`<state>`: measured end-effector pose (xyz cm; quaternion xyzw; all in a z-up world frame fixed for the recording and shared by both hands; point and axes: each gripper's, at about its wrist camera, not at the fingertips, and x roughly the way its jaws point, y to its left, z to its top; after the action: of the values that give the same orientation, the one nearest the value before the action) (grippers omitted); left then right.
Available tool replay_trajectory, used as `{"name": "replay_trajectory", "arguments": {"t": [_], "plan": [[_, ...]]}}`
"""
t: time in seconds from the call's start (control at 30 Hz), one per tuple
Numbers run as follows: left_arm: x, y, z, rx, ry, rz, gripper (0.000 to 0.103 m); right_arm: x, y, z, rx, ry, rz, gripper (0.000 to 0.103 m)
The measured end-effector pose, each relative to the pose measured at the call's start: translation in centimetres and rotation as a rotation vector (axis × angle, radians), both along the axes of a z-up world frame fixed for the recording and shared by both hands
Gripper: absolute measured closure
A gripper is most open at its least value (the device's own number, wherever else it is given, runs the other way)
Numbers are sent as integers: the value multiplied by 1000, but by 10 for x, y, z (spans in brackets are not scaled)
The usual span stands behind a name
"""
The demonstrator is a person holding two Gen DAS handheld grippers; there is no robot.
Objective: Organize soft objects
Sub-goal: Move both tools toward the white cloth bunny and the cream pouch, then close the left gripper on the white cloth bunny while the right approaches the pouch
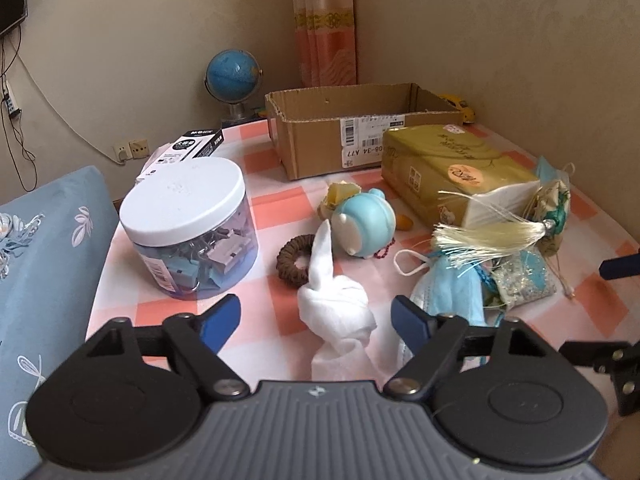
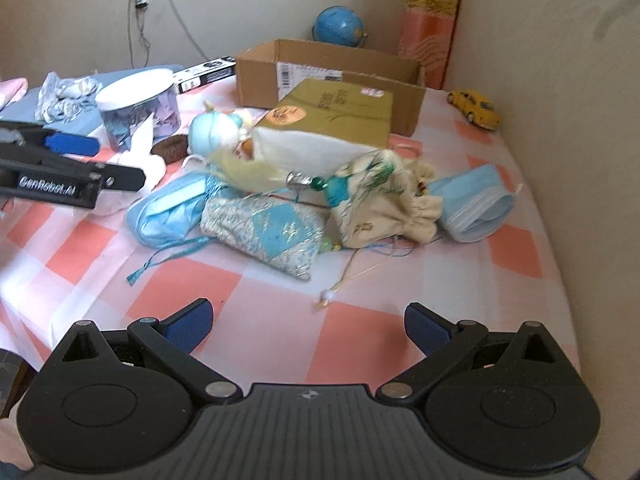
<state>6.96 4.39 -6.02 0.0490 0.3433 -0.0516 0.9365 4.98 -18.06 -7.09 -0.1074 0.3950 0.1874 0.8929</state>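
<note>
My left gripper [image 1: 318,318] is open, its jaws on either side of a knotted white cloth [image 1: 334,304] on the checked tablecloth. Beyond it lie a brown hair scrunchie [image 1: 294,258] and a pale blue round toy [image 1: 366,216]. To the right are blue face masks [image 1: 450,286], a cream tassel [image 1: 484,236] and a silver-blue pouch [image 1: 524,280]. My right gripper [image 2: 308,326] is open and empty above the cloth, short of the silver-blue pouch [image 2: 268,232], a cream drawstring bag [image 2: 384,204] and a rolled blue mask [image 2: 476,204]. An open cardboard box [image 1: 344,128] stands behind.
A clear jar with a white lid [image 1: 188,220] holds binder clips at left. A gold tissue pack [image 1: 448,168] lies before the box. A globe [image 1: 234,76], a yellow toy car [image 2: 474,108] and a black-white carton [image 1: 192,146] sit at the back. A blue pillow [image 1: 44,260] borders the table's left edge.
</note>
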Motion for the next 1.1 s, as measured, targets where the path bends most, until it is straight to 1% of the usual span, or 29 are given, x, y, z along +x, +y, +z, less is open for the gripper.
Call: {"name": "replay_trajectory", "arguments": {"t": [0.17, 0.27, 0.3, 0.37, 0.5, 0.63, 0.7, 0.9, 1.03, 1.1], "plan": [[6, -1, -8, -13, 26, -20, 41, 2, 3, -6, 12, 11, 17, 0], [10, 0, -12, -30, 35, -18, 47, 3, 2, -7, 15, 4, 21, 0], [11, 0, -13, -36, 37, -20, 53, 2, 2, -7, 17, -1, 21, 0], [12, 0, -14, -46, 43, -25, 60, 0, 1, -8, 24, -14, 16, 0], [12, 2, -13, -57, 49, -30, 61, -7, -2, -10, 36, -44, -1, 0], [9, 7, -12, -75, 61, -17, 61, -6, 0, -8, 33, -30, -5, 0], [7, 9, -11, -81, 66, -14, 61, -6, 4, -6, 30, -35, 18, 0], [5, 10, -9, -94, 71, -19, 61, -2, 24, 6, 38, -98, 117, 2], [5, 11, -7, -100, 69, -20, 61, 13, 31, 9, 38, -104, 123, 6], [5, 11, -7, -101, 71, -24, 61, 22, 31, 9, 42, -98, 120, 6]]}}
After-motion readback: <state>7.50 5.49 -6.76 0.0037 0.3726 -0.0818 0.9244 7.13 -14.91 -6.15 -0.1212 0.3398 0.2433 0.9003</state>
